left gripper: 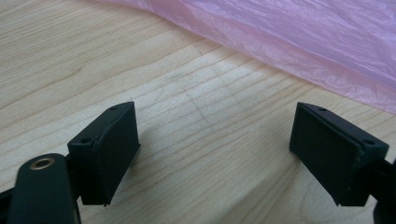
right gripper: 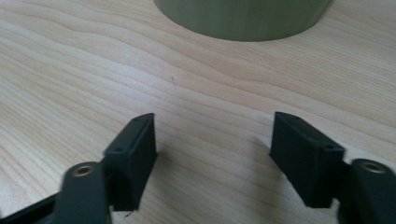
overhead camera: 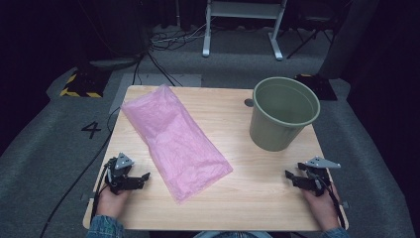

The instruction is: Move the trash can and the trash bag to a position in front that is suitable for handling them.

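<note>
The pink plastic bag (overhead camera: pixel 174 140) lies flat on the desk (overhead camera: pixel 257 183), running from 11 o'clock toward 6, left of the green bucket (overhead camera: pixel 282 115). It looks thin, light, soft and slippery; pinch one edge. Left tongs (overhead camera: pixel 142 177) and right tongs (overhead camera: pixel 289 176) stand apart, empty.

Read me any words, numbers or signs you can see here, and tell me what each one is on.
"4": a dark numeral on the grey floor left of the table, at.
Yellow-and-black hazard stripes, no words, on the dark block on the floor behind it.
No lettering on the pink bag, green bucket or either claw.
</note>
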A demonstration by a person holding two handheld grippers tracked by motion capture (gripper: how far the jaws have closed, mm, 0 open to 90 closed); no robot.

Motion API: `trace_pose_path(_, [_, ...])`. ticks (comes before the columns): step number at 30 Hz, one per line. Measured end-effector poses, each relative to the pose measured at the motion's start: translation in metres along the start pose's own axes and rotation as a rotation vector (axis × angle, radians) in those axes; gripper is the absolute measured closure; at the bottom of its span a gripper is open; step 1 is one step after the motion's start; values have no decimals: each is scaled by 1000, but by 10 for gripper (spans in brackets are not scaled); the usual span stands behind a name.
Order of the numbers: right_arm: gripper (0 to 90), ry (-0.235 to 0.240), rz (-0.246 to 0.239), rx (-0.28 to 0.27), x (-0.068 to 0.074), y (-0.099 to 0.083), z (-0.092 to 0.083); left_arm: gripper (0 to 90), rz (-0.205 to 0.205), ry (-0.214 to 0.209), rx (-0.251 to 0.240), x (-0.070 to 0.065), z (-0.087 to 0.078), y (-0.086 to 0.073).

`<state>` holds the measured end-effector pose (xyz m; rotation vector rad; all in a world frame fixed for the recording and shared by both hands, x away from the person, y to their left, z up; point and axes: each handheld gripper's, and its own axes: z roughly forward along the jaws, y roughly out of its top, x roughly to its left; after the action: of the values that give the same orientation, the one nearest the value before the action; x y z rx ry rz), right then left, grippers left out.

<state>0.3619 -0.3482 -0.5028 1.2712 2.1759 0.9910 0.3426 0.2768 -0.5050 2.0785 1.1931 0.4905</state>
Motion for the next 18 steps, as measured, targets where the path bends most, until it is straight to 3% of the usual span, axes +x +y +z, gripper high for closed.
trace_pose_path(4, [450, -14, -9, 17, 1, 2, -2, 174, -5, 4, -2, 0, 0, 0])
trace_pose_path(5, [470, -54, -32, 28, 2, 6, -6, 181, -8, 4, 1, 0, -1, 0])
trace_pose_path(7, [481, -58, -35, 20, 3, 7, -8, 185, -5, 3, 0, 1, 0, 1])
trace_pose_path(14, [461, -9, 2, -83, -12, 30, -38, 181, -3, 3, -4, 2, 2, 2])
trace_pose_path(18, [448, -8, 10, -119, -20, 43, -52, 180, -3, 3, -3, 2, 2, 2])
